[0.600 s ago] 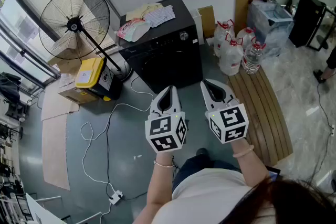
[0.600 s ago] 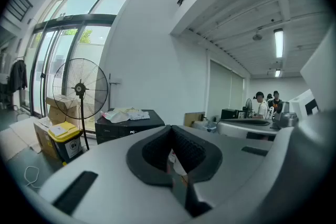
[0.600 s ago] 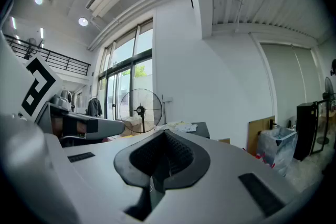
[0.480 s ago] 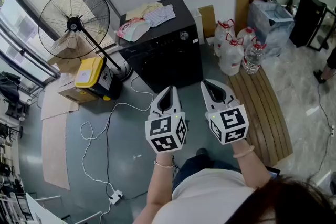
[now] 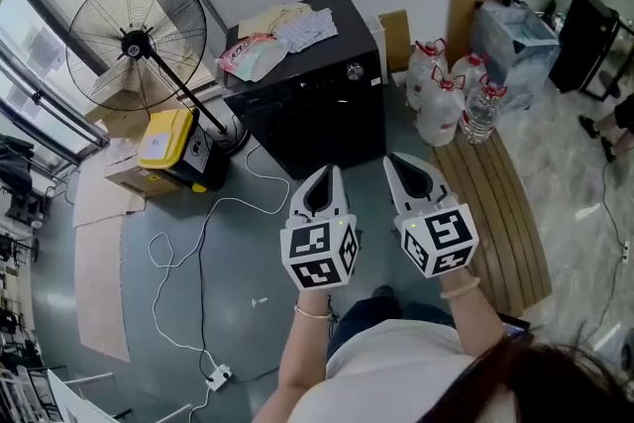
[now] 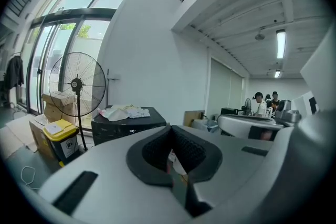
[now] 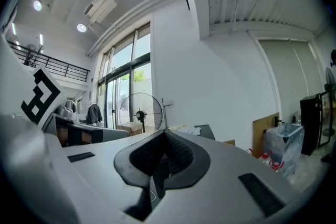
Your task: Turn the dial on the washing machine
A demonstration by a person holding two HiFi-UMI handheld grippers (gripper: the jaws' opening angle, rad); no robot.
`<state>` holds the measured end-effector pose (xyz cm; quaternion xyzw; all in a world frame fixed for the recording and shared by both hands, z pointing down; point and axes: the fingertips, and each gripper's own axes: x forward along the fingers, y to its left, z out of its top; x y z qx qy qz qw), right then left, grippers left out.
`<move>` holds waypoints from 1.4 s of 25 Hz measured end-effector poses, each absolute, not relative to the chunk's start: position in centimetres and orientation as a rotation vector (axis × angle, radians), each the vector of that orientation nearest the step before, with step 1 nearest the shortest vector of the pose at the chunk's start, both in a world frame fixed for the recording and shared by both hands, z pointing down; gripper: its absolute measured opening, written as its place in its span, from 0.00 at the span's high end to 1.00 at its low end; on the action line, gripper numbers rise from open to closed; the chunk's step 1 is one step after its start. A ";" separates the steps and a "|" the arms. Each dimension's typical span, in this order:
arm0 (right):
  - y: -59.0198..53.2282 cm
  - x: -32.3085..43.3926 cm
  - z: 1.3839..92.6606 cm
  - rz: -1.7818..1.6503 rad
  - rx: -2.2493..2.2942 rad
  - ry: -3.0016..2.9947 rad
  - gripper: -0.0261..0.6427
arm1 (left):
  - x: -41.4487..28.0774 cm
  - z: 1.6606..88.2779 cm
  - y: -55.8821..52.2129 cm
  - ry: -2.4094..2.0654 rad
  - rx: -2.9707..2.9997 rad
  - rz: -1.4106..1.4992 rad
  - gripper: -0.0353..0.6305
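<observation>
A person stood with the left gripper [image 5: 322,175] and the right gripper [image 5: 396,161] side by side, each with its jaws pressed together on nothing, pointing toward the black washing machine [image 5: 317,119] against the wall. Its silver dial [image 5: 354,71] sat at the right end of the front panel, well apart from both grippers. Crumpled cloths [image 5: 269,43] lay on the lid beside a standing fan [image 5: 134,45].
</observation>
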<state>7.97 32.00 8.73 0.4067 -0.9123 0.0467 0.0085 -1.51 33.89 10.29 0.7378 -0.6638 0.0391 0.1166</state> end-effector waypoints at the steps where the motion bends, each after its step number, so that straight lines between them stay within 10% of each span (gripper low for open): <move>1: 31.7 7.8 8.7 0.157 1.276 -2.856 0.93 | -1.8 10.3 33.6 -1.940 2.160 0.111 0.92; 35: 11.6 5.8 13.0 0.113 1.220 -2.781 0.93 | -3.8 15.9 14.0 -1.940 2.011 0.174 0.92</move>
